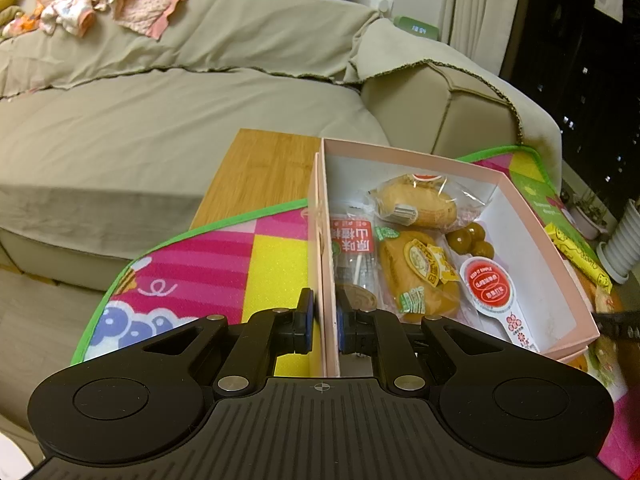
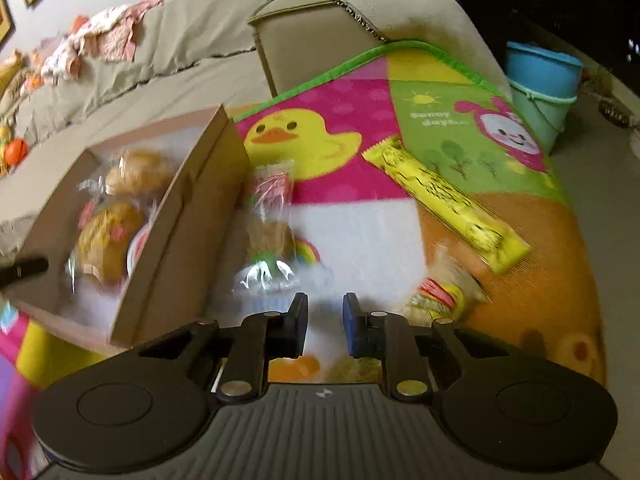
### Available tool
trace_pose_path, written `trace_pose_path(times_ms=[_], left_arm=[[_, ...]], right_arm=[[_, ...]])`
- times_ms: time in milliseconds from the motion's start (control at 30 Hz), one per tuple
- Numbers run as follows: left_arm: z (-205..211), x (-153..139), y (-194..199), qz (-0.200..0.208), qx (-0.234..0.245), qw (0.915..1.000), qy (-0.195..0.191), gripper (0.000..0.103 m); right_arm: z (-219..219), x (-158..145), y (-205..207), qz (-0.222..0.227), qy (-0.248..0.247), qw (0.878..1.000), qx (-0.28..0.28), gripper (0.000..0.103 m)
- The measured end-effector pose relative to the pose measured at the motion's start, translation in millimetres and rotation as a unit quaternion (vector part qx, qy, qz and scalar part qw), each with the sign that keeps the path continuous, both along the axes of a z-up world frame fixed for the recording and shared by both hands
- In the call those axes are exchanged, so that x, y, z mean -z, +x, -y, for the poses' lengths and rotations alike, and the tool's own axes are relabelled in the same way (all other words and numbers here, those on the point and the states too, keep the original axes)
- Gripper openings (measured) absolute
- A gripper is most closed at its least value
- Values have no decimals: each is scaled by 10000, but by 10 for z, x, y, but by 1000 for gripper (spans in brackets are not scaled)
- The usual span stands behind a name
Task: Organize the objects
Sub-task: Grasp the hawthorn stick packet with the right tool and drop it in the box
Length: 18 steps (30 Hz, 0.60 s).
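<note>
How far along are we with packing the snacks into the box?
Done: several wrapped snacks lie in the pink box. In hand: left gripper clamps the box's wall; right gripper, shut, hovers over the mat with nothing visibly held. Left: clear-wrapped snack, yellow packet and a blurred small packet on the mat outside.
</note>
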<state>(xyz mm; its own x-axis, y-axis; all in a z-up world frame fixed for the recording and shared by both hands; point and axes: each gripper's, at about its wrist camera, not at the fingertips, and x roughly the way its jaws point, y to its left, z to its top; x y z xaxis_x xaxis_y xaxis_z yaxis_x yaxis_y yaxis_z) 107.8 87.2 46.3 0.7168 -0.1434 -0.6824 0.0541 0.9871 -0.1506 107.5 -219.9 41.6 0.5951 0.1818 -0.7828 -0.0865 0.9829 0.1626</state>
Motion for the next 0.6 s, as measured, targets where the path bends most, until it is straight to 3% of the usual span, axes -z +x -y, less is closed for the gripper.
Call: trace_pose_path(times_ms=[167,333,467,600], left_arm=[[9,-9,2,-3,1,10000,-9,13],[3,-6,1,-4,3,10000,-2,13],[-1,-6,0,-2,-6,10000,-3,13],[-1,-6,0,-3,-1,10000,-12,13]], right_arm=[[-21,-74,-259,153,-242,9994,-216,20],[-140,-160,-476,371,-452,9964,-609,42],[-190,-233,-567,555,-624,9939,-719,42],[-131,-271,-395,652,-544,9948,-570,42]])
